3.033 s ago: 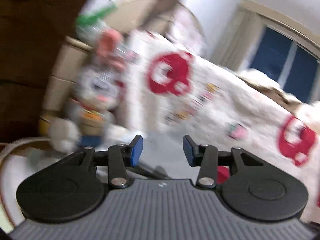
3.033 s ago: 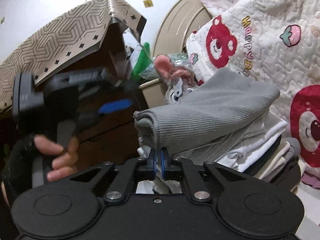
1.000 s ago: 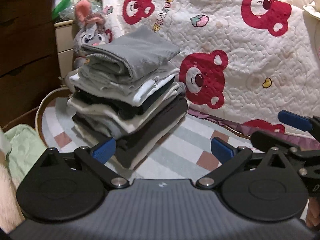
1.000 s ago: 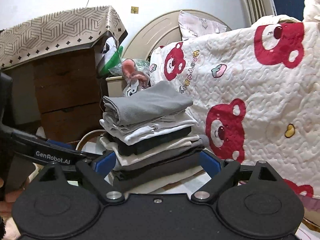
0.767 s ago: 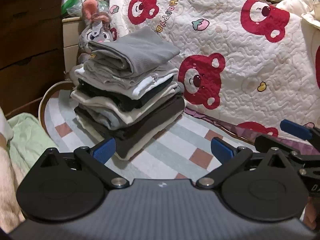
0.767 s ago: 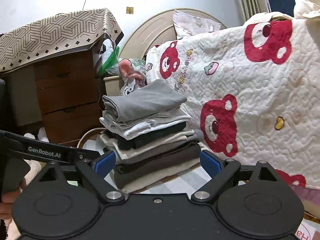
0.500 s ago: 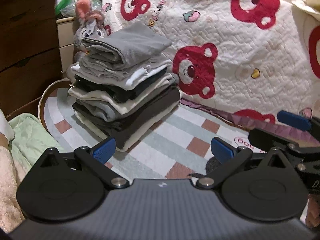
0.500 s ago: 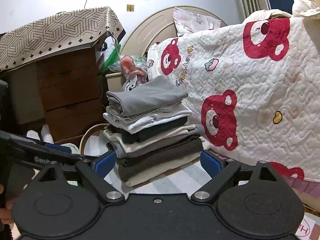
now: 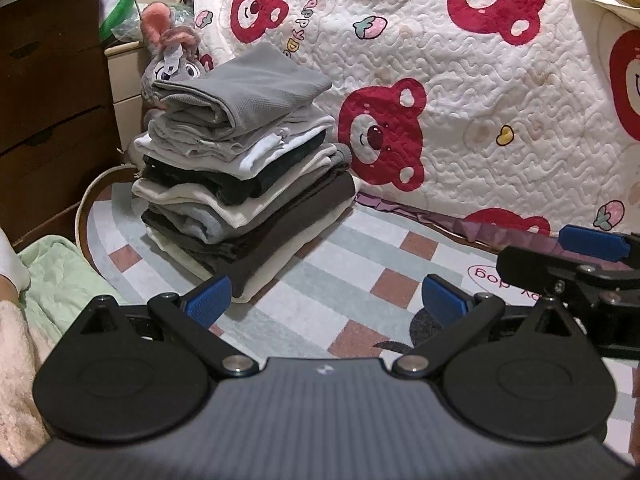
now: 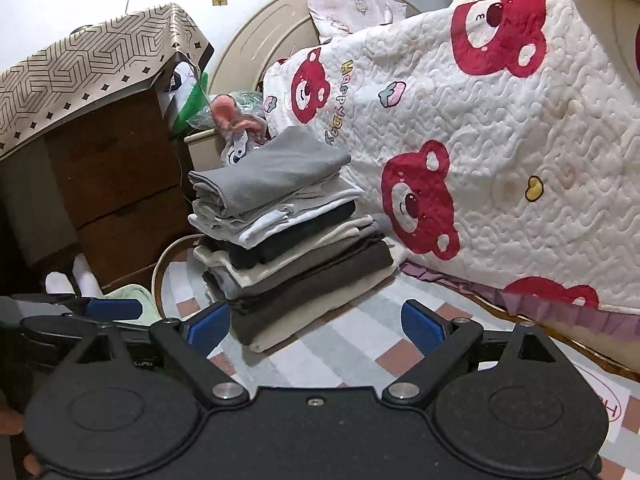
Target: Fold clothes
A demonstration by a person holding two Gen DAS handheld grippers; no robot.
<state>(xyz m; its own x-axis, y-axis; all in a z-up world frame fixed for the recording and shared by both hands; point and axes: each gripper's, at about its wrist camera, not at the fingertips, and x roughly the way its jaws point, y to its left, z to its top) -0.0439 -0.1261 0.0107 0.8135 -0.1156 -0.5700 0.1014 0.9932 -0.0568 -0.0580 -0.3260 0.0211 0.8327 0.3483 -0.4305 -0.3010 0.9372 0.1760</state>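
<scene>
Both the left hand-held gripper (image 9: 326,298) and right hand-held gripper (image 10: 316,326) gape wide, empty. A ribbed grey garment (image 9: 256,88) tops the soft, slumping folded stack (image 9: 244,188) on the checked rug (image 9: 332,292).

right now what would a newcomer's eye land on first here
Probably the tall stack of folded clothes on the checked rug, topped by a grey ribbed garment. Behind it hangs a white quilt with red bears. Both grippers are open and empty.
</scene>
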